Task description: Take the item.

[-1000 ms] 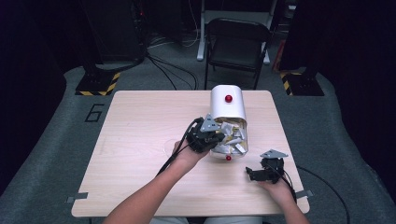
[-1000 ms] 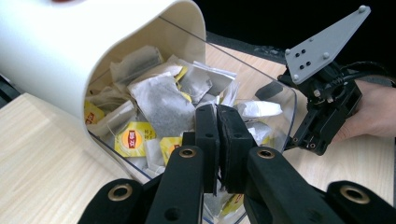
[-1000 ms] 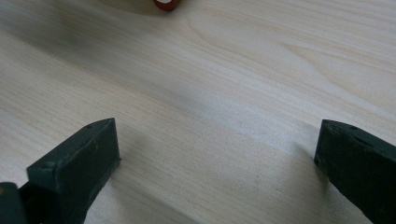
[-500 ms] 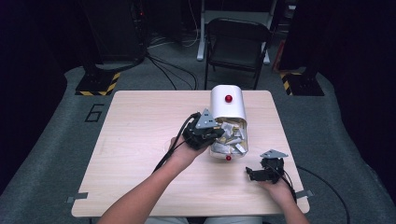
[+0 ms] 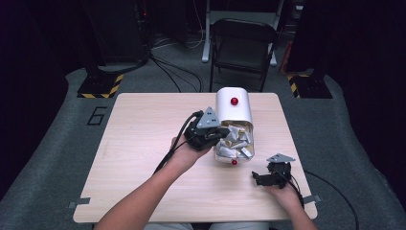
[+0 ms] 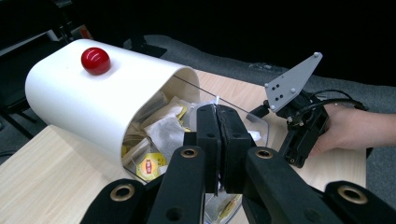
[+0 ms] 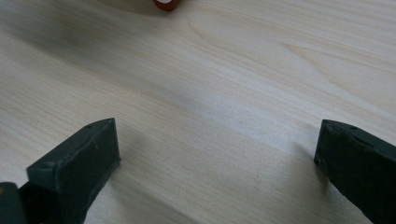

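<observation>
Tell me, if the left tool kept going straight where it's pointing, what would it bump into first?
Probably the tea bags piled in the open white container. The left tool points right at that opening with its jaws closed, though how close it is remains hard to judge.

The left tool (image 6: 217,140) hides whatever its closed jaws pinch; ahead of the right tool (image 7: 215,154), a red knob (image 7: 165,4) is cut off.

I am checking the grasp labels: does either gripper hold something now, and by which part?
The right gripper is open over bare table, holding nothing. The left gripper is shut at the white container's opening; whether it pinches anything cannot be told.
</observation>
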### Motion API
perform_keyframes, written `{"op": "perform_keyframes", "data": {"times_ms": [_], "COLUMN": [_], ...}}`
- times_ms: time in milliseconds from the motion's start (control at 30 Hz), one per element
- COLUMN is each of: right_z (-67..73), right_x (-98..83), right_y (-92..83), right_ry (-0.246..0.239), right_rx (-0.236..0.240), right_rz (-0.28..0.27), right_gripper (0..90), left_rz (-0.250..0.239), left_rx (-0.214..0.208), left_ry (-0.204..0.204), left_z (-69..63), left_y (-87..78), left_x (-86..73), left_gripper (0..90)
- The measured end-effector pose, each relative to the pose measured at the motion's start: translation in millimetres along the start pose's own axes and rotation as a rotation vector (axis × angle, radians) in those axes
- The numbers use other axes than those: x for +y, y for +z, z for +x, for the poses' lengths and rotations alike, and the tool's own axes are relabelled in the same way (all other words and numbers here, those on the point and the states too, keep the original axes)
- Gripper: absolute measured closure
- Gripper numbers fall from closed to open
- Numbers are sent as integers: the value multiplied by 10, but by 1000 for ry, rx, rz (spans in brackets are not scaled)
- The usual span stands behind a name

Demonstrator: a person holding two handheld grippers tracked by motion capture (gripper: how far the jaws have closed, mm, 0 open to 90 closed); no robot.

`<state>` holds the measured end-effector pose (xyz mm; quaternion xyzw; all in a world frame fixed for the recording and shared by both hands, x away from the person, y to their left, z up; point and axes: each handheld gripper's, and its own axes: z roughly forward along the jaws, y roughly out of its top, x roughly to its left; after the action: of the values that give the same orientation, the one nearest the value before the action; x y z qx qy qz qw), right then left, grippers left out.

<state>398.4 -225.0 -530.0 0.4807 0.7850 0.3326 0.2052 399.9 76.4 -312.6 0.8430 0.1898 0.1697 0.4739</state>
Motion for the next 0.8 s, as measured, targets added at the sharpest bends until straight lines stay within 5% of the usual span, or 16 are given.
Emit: {"op": "perform_keyframes", "data": {"times_ms": [400,800], "right_z": [0,0], "right_x": [0,0], "right_y": [0,0], "right_ry": [0,0], "right_rx": [0,0], "right_rz": [0,0], "right_gripper": [0,0], "left_rz": [-11,-31], "left_rx": [-10,10], "left_ry": [0,0], "left_z": [-13,41], "left_y": [-64,-299], "left_x": [40,58], "left_gripper": [882,882]}}
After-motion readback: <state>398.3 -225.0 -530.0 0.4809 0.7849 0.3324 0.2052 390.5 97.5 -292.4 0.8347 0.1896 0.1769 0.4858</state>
